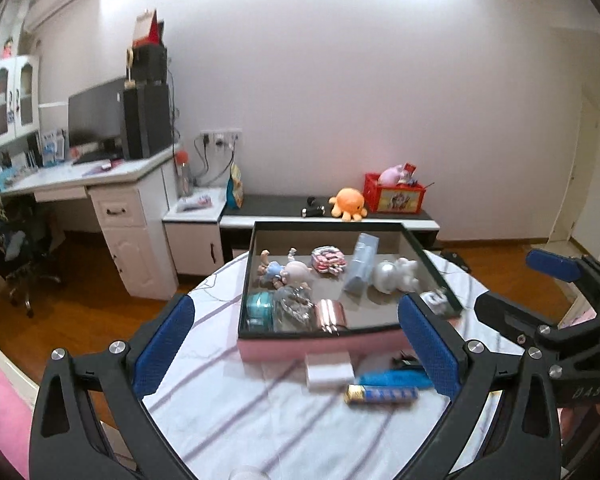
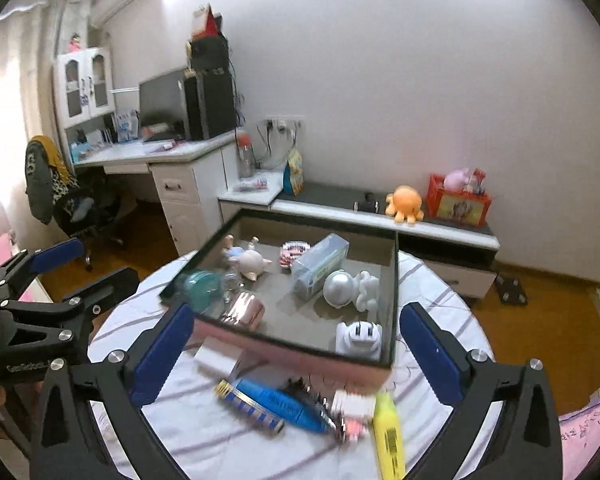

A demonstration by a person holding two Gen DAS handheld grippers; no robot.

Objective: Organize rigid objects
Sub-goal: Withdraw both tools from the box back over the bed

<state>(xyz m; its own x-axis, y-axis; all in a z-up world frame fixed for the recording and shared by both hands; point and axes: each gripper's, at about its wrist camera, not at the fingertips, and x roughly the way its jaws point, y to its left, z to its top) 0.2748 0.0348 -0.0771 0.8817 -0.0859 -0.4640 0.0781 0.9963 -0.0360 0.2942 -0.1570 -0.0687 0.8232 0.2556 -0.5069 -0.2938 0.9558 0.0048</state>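
The left gripper (image 1: pixel 296 344) is showing a black plastic frame with triangular cut-outs, its two fingers (image 1: pixel 164 344) wearing textured blue pads. Silver round screws are sitting at the finger joints. The right gripper (image 2: pixel 296 352) is looking the same: black frame, blue pads, silver screws. Pale lettering is showing on each black body where the other camera catches it.

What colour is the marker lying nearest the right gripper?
Yellow: the marker has a barcode label and shows best in the right wrist view.
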